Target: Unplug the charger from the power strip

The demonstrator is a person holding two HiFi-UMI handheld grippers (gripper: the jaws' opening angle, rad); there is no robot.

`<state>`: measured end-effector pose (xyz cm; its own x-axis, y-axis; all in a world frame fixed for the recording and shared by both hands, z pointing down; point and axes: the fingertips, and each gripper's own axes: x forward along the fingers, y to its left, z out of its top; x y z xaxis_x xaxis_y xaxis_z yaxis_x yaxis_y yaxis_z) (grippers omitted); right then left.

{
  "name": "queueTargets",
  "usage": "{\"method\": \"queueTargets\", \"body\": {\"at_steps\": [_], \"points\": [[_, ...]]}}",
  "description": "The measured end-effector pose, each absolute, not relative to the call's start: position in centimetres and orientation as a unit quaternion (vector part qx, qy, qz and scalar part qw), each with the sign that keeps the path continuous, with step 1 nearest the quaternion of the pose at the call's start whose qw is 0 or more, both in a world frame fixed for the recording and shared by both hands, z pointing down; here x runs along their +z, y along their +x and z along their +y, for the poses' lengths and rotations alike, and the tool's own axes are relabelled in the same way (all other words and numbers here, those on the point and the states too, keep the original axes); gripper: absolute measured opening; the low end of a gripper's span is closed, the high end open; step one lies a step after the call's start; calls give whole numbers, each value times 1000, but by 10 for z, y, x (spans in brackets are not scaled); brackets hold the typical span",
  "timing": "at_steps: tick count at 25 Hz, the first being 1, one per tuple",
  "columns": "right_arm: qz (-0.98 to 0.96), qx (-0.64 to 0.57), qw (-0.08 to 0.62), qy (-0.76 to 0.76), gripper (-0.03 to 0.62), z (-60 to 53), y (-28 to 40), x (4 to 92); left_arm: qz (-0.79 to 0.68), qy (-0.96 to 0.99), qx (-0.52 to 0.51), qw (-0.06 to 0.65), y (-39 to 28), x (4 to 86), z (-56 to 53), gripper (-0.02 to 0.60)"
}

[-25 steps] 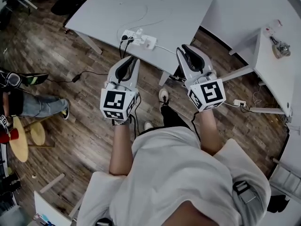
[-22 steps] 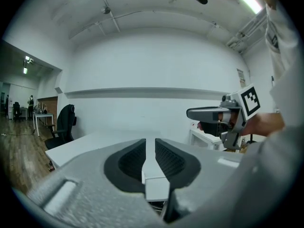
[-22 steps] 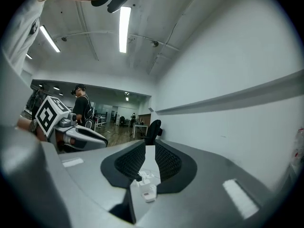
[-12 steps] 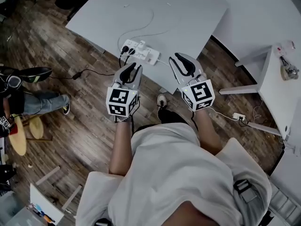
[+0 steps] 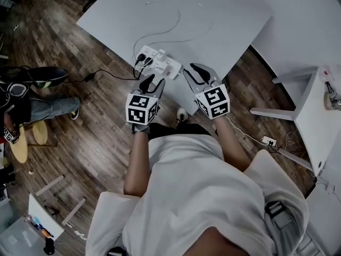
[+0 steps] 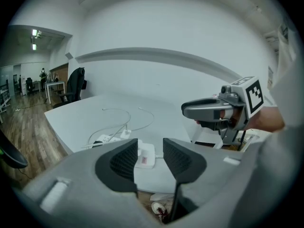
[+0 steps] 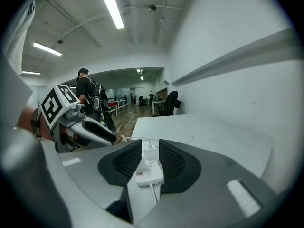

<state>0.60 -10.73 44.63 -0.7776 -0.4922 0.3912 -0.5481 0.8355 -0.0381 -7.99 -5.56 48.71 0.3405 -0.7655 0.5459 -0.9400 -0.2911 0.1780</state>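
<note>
in the head view the power strip (image 5: pixel 166 64) lies at the tabletop (image 5: pixel 224 15) edge with the white charger (image 5: pixel 160 53) plugged into it, and the left hand-held gripper (image 5: pixel 151 81) and right hand-held gripper (image 5: pixel 193 71) are both just short of the strip. the left gripper view shows its jaws spread, just opened wider, with nothing between them and the strip ahead. the right gripper view shows the same, the charger framed but untouched; if the strip isn't pinned, a pull would likely drag it off the edge.
</note>
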Motion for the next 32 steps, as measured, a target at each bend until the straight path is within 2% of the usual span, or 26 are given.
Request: {"method": "queueTargets", "body": {"at_steps": [1,15,32], "points": [[-940,81,194,270,119,-109,5,457,-547,778,188,246,-80,494,-58,169],[-927,115,307,181,149,-112,-28,579,-548,749,220,301,-89,556,-100,178],[-918,101,352,153,170,-130,-42,625,-537,753,238,296,-88,590,-122,179]]}}
